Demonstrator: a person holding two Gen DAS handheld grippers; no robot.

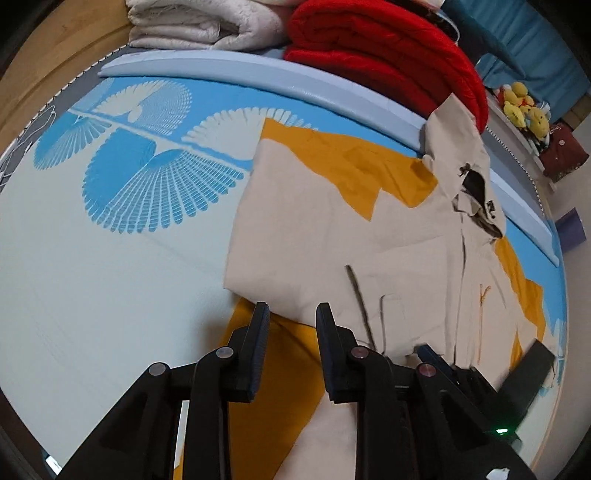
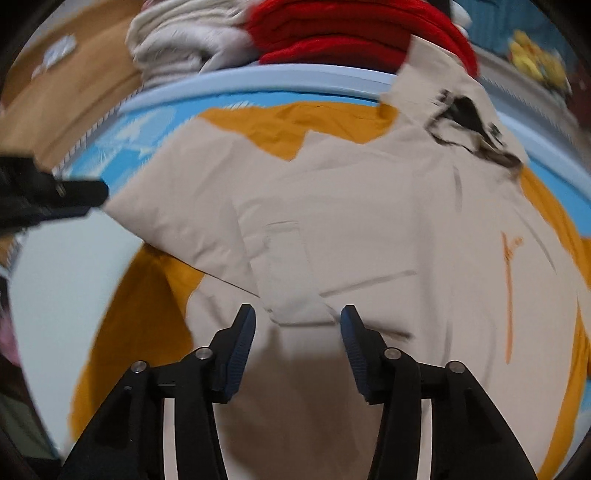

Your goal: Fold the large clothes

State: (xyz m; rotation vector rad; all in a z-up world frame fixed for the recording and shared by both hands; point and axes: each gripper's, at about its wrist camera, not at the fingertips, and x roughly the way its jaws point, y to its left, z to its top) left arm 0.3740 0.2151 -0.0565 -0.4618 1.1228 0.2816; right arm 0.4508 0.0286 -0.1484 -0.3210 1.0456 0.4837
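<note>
Beige jacket, plush toys left-view only

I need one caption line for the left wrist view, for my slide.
Open left tongs hover over a half-folded beige-and-mustard jacket on a blue-patterned mat.

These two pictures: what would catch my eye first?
Probably the beige and mustard jacket spread across the pale blue patterned mat, filling the middle. Behind it sits a bright red folded blanket beside a white one. Black gripper fingers frame the bottom.
</note>
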